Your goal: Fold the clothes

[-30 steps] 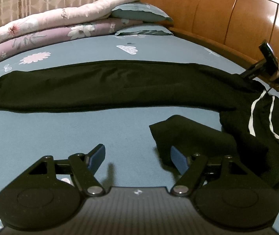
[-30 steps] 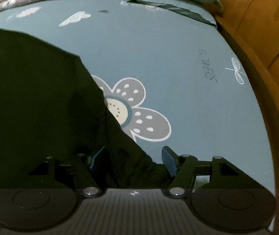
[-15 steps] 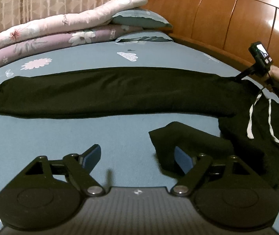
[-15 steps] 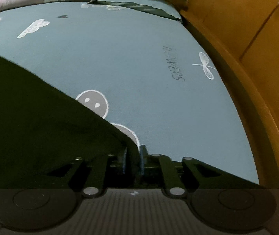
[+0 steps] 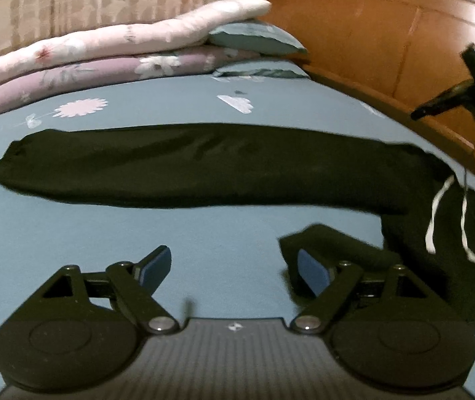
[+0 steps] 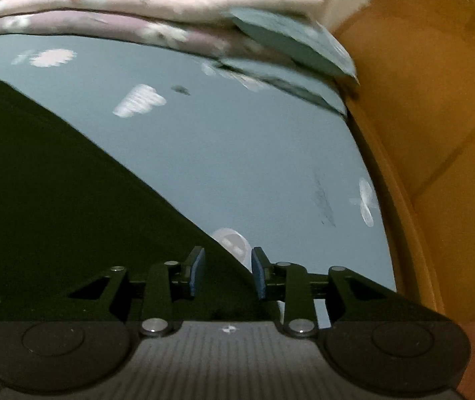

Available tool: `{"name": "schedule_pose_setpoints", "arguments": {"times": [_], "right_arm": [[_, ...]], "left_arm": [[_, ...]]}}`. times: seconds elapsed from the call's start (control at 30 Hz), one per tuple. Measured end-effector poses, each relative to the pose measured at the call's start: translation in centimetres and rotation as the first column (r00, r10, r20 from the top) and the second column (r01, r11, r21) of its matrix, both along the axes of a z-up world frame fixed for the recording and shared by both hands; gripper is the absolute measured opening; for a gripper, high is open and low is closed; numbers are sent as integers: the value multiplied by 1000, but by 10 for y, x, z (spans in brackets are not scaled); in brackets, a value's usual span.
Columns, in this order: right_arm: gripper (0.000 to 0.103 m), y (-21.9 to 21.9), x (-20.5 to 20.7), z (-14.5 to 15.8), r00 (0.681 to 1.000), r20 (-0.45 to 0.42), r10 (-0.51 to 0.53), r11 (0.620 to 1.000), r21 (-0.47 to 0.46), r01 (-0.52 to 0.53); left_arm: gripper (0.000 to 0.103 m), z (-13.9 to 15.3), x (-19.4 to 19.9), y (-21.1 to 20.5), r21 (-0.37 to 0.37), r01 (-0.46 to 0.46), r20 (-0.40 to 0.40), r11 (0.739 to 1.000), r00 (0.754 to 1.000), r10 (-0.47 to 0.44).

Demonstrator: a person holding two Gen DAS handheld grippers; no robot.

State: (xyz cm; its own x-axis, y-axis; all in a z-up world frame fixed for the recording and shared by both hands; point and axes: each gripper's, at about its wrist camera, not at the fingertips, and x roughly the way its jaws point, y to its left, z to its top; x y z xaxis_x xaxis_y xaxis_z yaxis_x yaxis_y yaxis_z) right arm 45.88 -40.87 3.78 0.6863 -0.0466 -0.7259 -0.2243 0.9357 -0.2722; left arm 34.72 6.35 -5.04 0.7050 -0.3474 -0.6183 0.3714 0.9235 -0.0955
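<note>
Left wrist view: the curtain (image 5: 70,3) occupies the upper left of the frame, with the folded quilts (image 5: 104,60) stacked below it at the far edge of the blue bedsheet (image 5: 70,233). The black trousers (image 5: 204,163) lie across the middle of the frame; one leg runs flat from centre left to centre right. The second leg is bunched at lower right, where the white drawstring (image 5: 437,206) hangs over the cloth. The left gripper (image 5: 234,266) sits at lower centre with its jaws spread wide and nothing between them. Its left finger is over bare sheet; its right finger stands at the folded leg end, and contact cannot be determined. Two pillows (image 5: 257,40) lie at upper centre against the wooden headboard (image 5: 371,40), which fills the upper right. The right gripper's body appears blurred at the right edge.

Right wrist view: the trousers (image 6: 54,200) fill the left and lower left of the frame. The right gripper (image 6: 227,273) is at lower centre, jaws partly apart, with the cloth edge lying between the blue pads (image 6: 197,273); the pads do not press it. The headboard (image 6: 437,133) fills the right
</note>
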Motion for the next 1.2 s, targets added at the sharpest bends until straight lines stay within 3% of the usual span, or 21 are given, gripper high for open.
{"name": "schedule_pose_setpoints", "arguments": {"times": [0.2, 0.4, 0.43, 0.47, 0.63, 0.8, 0.87, 0.93, 1.1, 1.2], "right_arm": [[34, 63, -29, 50, 990, 29, 136, 990, -32, -135], [30, 136, -49, 72, 969, 58, 242, 969, 47, -244], [20, 149, -49, 69, 963, 57, 263, 961, 68, -267], [17, 162, -51, 61, 955, 48, 294, 951, 83, -297], [17, 219, -45, -13, 898, -70, 434, 899, 93, -427], [20, 242, -41, -72, 858, -126, 498, 863, -29, -504], [20, 243, -40, -80, 848, -118, 517, 848, -68, -526], [20, 238, -32, -84, 839, -127, 529, 842, -40, -538], [21, 225, -12, -90, 850, -106, 516, 852, -37, -522], [24, 224, -11, -94, 837, -96, 539, 838, -42, -544]], "left_arm": [[87, 11, 5, 23, -45, -82, -17, 996, 997, 82], [89, 27, -3, 31, -83, -102, -10, 991, 995, 101], [90, 29, -5, 30, -79, -103, -2, 991, 995, 104], [91, 31, -7, 30, -76, -105, 6, 992, 994, 106], [91, 31, -5, 33, -94, -94, 11, 991, 995, 96], [91, 27, -1, 43, -123, -105, 4, 987, 994, 107], [91, 25, 2, 46, -131, -113, 0, 985, 993, 114], [91, 22, 4, 45, -134, -116, -5, 984, 993, 116], [91, 17, 7, 41, -114, -114, -14, 987, 993, 113], [91, 18, 5, 37, -112, -90, -1, 990, 996, 90]]}}
